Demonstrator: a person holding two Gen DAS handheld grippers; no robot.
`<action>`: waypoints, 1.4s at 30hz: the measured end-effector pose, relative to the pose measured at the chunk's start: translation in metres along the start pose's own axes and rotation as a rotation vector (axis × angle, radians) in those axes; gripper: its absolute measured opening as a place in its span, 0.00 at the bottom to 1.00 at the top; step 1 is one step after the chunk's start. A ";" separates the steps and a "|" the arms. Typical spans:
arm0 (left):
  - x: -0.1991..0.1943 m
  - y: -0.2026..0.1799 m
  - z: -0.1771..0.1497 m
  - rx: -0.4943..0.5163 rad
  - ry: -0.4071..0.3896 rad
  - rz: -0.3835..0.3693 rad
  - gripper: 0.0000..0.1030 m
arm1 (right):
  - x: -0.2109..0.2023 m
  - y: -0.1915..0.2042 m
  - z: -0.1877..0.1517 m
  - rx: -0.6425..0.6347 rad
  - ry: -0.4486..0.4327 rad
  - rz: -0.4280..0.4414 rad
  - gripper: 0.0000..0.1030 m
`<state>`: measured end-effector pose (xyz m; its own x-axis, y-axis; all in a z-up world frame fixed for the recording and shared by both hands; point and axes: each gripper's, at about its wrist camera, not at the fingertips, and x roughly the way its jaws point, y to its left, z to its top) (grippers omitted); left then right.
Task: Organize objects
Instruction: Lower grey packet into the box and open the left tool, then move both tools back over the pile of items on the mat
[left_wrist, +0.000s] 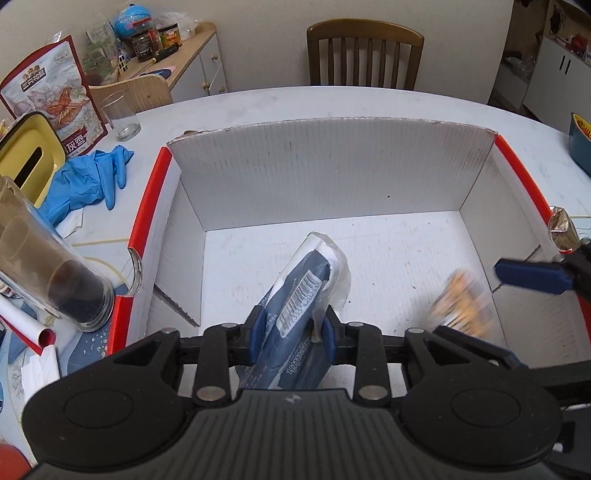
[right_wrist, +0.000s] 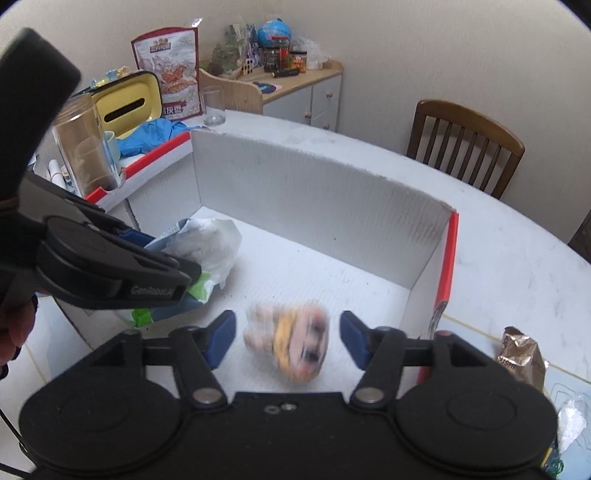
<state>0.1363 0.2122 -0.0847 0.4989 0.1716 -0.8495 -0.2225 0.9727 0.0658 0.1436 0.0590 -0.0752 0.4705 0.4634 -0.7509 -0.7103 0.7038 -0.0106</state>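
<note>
Left hand-held gripper is sitting low over the box floor with its blue pads closing on a dark blue plastic-wrapped packet: white barcode label, clear film crinkled loose at the far end, far tip resting on the floor. Right hand-held gripper is standing wide open, pads clear on both sides of a small yellow-and-pink snack pack that is showing motion-blurred between them, inside the box near its right wall. Both items are lying within the white corrugated cardboard box with red edges, sitting on the white surface. Beyond: blue gloves, wooden chair.
</note>
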 end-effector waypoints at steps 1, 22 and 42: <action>0.000 0.001 0.000 -0.004 -0.003 -0.003 0.42 | -0.001 0.000 0.000 -0.002 -0.004 0.001 0.63; -0.067 -0.017 -0.010 -0.010 -0.173 -0.055 0.69 | -0.067 -0.026 -0.008 0.098 -0.125 0.008 0.72; -0.123 -0.119 -0.019 0.053 -0.276 -0.149 0.86 | -0.154 -0.108 -0.086 0.190 -0.210 -0.059 0.95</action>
<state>0.0856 0.0727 0.0019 0.7326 0.0558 -0.6784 -0.0900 0.9958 -0.0153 0.1032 -0.1349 -0.0156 0.6201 0.5063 -0.5993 -0.5772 0.8118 0.0886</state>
